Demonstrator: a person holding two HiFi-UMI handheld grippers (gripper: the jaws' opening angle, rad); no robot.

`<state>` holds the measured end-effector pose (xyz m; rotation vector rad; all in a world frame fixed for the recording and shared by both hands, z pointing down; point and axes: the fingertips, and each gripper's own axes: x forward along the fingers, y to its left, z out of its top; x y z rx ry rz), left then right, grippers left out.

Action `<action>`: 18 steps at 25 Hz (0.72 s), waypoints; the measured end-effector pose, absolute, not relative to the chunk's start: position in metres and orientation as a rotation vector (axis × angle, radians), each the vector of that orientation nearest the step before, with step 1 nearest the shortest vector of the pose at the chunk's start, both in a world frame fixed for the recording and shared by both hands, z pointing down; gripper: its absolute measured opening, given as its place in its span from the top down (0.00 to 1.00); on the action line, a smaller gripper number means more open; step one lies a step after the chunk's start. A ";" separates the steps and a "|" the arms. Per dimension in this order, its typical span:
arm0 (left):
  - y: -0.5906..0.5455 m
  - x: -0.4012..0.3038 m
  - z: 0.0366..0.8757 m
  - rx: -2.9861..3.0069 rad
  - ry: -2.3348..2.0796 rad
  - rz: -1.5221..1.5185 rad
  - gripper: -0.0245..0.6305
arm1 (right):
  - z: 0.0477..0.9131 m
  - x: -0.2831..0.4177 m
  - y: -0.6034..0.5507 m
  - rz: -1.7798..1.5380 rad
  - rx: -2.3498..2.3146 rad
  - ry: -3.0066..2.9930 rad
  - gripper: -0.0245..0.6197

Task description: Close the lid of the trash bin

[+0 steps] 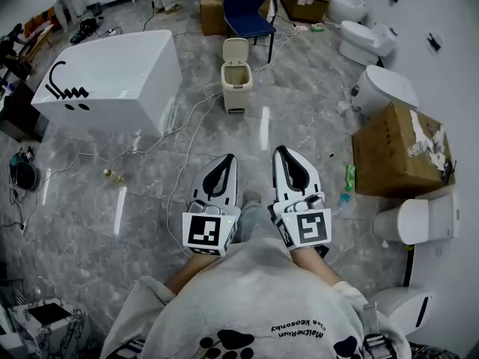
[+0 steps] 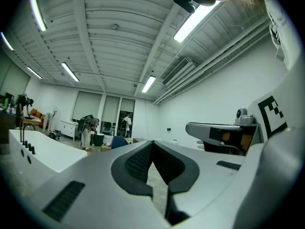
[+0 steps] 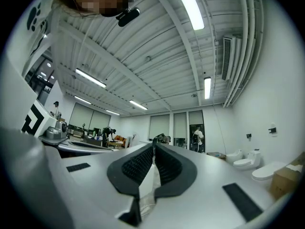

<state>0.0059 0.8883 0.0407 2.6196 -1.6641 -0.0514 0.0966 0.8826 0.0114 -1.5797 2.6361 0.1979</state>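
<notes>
Starting nearest the head camera, the person's grey sweatshirt fills the bottom edge of the head view. Just ahead of it, the left gripper and the right gripper are held side by side, near each other but apart. Both point forward over the grey marbled floor.

- Left gripper: jaws fully together, ribbed pads meeting at the tips, nothing between them.
- Right gripper: jaws likewise together, pads in contact at the tips, nothing gripped.
- Neither gripper touches any object.

At mid-distance, a small bottle lies on the floor to the left. A brown cardboard box sits on the right, near a white toilet. A white cable runs across the floor toward the bin.

Farther ahead, the beige trash bin stands upright on the floor, well apart from both grippers and roughly in line with the gap between them. Its lid is raised, standing up at the rear edge, and the mouth is open. A white bathtub lies just left of the bin, and a blue chair stands behind it
</notes>
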 end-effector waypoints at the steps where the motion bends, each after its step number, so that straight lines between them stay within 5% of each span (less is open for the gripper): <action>1: 0.877 0.005 0.043 2.612 -1.668 -0.053 0.93 | 0.013 0.097 0.870 0.193 -1.575 2.640 0.90; 18: 0.620 0.039 0.032 2.534 -1.794 -0.091 0.93 | 0.012 0.143 0.608 0.123 -1.430 2.713 0.90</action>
